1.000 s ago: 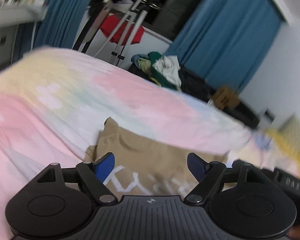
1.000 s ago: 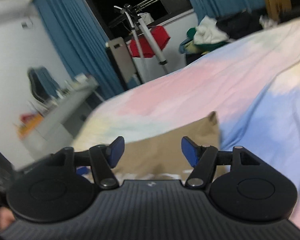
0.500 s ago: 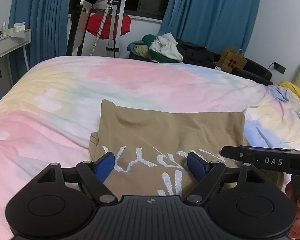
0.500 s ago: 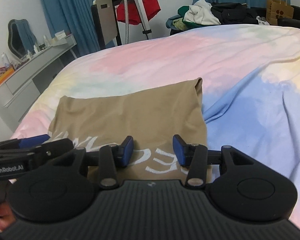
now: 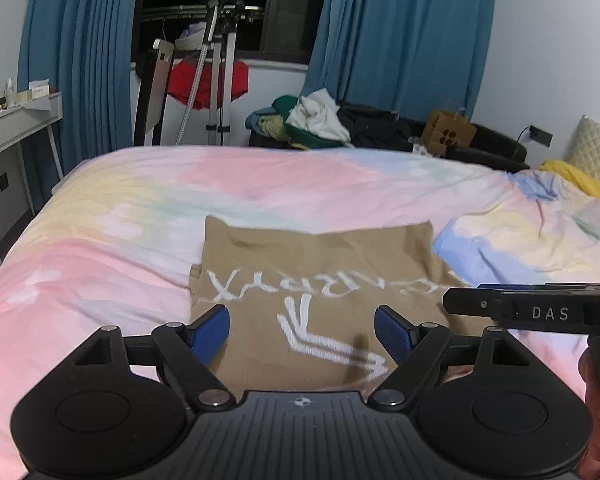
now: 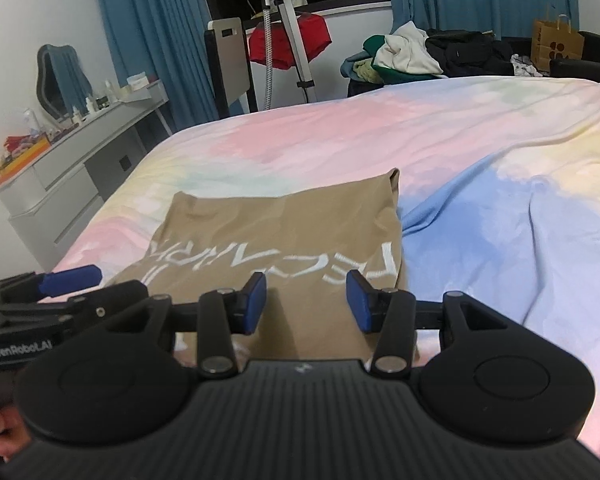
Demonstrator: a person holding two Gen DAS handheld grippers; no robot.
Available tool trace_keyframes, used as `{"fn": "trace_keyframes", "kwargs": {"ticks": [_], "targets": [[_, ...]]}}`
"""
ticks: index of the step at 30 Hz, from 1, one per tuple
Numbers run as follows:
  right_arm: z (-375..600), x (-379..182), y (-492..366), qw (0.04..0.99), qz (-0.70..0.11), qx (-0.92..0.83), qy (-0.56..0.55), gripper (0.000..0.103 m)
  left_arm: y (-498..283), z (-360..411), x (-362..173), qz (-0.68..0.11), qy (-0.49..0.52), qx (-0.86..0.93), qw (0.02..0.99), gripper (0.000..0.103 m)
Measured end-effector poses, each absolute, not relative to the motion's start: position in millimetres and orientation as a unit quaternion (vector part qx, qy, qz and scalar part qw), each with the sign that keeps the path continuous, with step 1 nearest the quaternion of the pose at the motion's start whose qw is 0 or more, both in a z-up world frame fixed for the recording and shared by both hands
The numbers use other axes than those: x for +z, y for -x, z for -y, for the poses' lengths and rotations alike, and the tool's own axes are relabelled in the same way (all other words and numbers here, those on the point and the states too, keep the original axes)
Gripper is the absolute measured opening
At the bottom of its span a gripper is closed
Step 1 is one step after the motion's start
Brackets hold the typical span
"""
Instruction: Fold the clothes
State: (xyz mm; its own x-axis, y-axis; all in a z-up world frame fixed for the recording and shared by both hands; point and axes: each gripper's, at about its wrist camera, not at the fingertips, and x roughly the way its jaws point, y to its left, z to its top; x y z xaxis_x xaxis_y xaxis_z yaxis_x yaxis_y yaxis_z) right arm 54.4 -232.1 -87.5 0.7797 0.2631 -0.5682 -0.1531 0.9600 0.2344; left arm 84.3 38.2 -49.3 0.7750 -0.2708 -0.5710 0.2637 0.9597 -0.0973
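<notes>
The tan shirt [image 5: 316, 276] is spread flat, already in a rectangle, at centre frame on the pastel bedspread [image 5: 100, 248]. The left gripper [image 5: 302, 330] and right gripper [image 6: 306, 300] are held spread and empty above its near edge, seemingly for a grab there.

A tan, soft-knit garment with white printed lettering [image 5: 316, 280] lies folded into a rough rectangle on the pastel tie-dye bedspread [image 5: 260, 184], near the bed's near edge. Its print faces up, reading upside down from both wrist views. The far edge is a straight fold; light creases cross the upper layer, and one far corner [image 6: 394, 176] puckers slightly.
</notes>
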Motion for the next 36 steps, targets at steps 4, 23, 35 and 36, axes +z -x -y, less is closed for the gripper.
{"fn": "trace_keyframes", "kwargs": {"ticks": [4, 23, 35, 36], "targets": [[227.7, -104.3, -63.9, 0.933, -0.334, 0.110, -0.074, 0.047, -92.2, -39.3, -58.7, -0.327, 0.015, -0.139, 0.935, 0.081], [225.0, -107.5, -71.9, 0.926, -0.354, 0.104, -0.084, 0.047, -94.3, -94.8, -103.7, -0.404, 0.365, -0.149, 0.825, 0.087], [223.4, -105.2, -73.3, 0.926, -0.355, 0.100, -0.083, 0.048, -109.6, -121.7, -140.8, -0.385, 0.495, -0.087, 0.775, 0.066], [222.3, -104.5, -72.7, 0.927, -0.353, 0.099, -0.080, 0.048, -108.6, -121.3, -140.1, -0.383, 0.494, -0.085, 0.776, 0.062]]}}
